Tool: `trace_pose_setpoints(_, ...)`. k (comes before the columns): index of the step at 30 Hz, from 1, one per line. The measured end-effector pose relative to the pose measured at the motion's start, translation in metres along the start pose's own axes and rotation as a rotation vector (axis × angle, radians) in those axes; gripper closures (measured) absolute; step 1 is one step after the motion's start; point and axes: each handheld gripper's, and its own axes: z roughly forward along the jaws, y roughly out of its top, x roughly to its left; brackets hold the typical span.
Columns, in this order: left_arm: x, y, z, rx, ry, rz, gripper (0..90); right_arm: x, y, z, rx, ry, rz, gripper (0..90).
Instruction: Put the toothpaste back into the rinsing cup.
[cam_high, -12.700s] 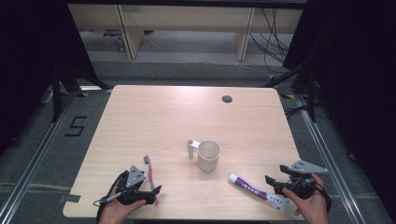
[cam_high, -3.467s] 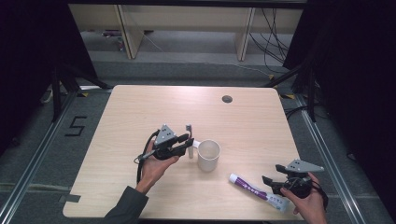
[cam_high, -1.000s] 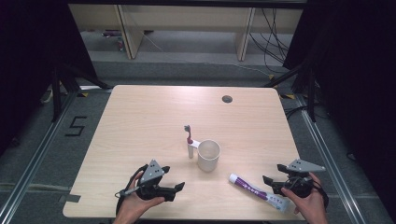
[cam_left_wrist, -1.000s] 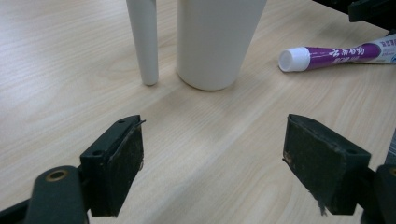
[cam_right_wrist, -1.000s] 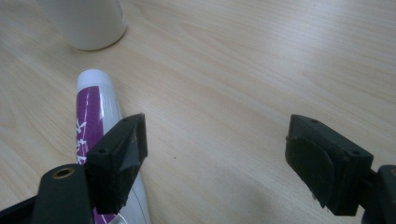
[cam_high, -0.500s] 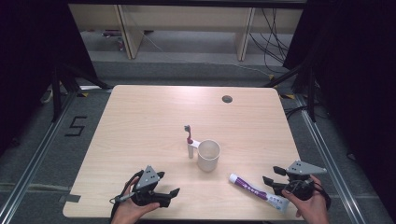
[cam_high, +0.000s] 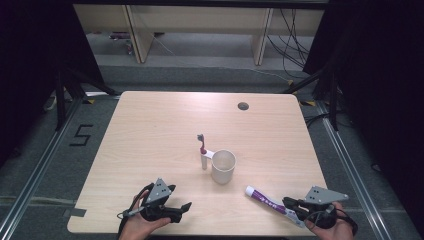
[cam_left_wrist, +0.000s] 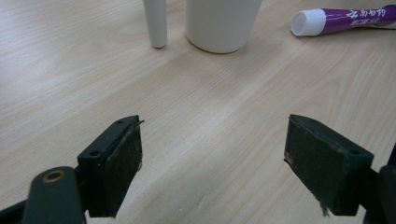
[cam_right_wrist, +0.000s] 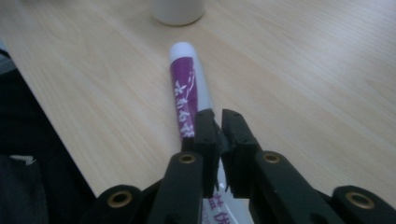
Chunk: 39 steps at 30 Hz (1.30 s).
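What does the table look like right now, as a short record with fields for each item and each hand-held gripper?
surface: wooden table
cup: white cup, upright near the middle
toothbrush: toothbrush, standing upright just left of the cup
toothpaste: purple toothpaste tube, lying flat, cap toward the cup
left hand-held gripper: open, holding nothing, low over the near left edge
right hand-held gripper: shut on the toothpaste tube's tail end

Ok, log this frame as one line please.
left claw: open, empty | right claw: shut on toothpaste | toothbrush: upright beside cup | table: wood
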Motion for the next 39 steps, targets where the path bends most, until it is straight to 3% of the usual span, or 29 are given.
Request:
trace_pose_setpoints(2,0.0,0.0,0.001,-0.012,-0.005,-0.002,19.0,0.0,-0.001,0.0,0.006,0.022,-0.046,89.9)
trace_pose_setpoints(10,0.002,0.0,0.0,0.005,-0.008,0.007,19.3,0.004,-0.005,0.005,0.064,0.056,-0.117,90.0)
trace_pose_setpoints(14,0.002,0.0,0.001,0.009,-0.006,0.007,19.4,0.005,-0.008,0.006,0.085,0.064,-0.106,90.0)
trace_pose_setpoints(21,-0.001,0.0,0.002,0.004,-0.005,-0.006,19.7,0.004,-0.01,0.008,0.118,0.062,-0.144,90.0)
trace_pose_setpoints(23,-0.001,-0.001,0.003,-0.002,-0.01,-0.007,19.8,0.004,-0.011,0.008,0.133,0.067,-0.118,90.0)
trace_pose_setpoints(24,-0.001,-0.001,0.003,0.003,-0.01,-0.002,19.8,0.001,-0.011,0.009,0.125,0.062,-0.152,90.0)
trace_pose_setpoints(25,0.0,-0.001,0.002,0.01,-0.009,0.006,19.8,0.001,-0.012,0.009,0.124,0.05,-0.132,90.0)
trace_pose_setpoints(27,0.0,-0.001,0.003,0.009,-0.006,0.003,19.8,-0.002,-0.013,0.009,0.126,0.047,-0.144,90.0)
trace_pose_setpoints(29,0.0,-0.002,0.002,0.013,-0.011,0.013,19.9,0.0,-0.014,0.008,0.156,0.026,-0.098,90.0)
trace_pose_setpoints(31,0.0,-0.001,0.003,0.017,-0.011,0.014,19.9,-0.005,-0.015,0.008,0.159,0.013,-0.113,90.0)
trace_pose_setpoints(39,-0.001,-0.001,0.004,0.015,-0.007,0.003,20.0,-0.023,-0.016,0.006,0.183,-0.054,-0.068,90.0)
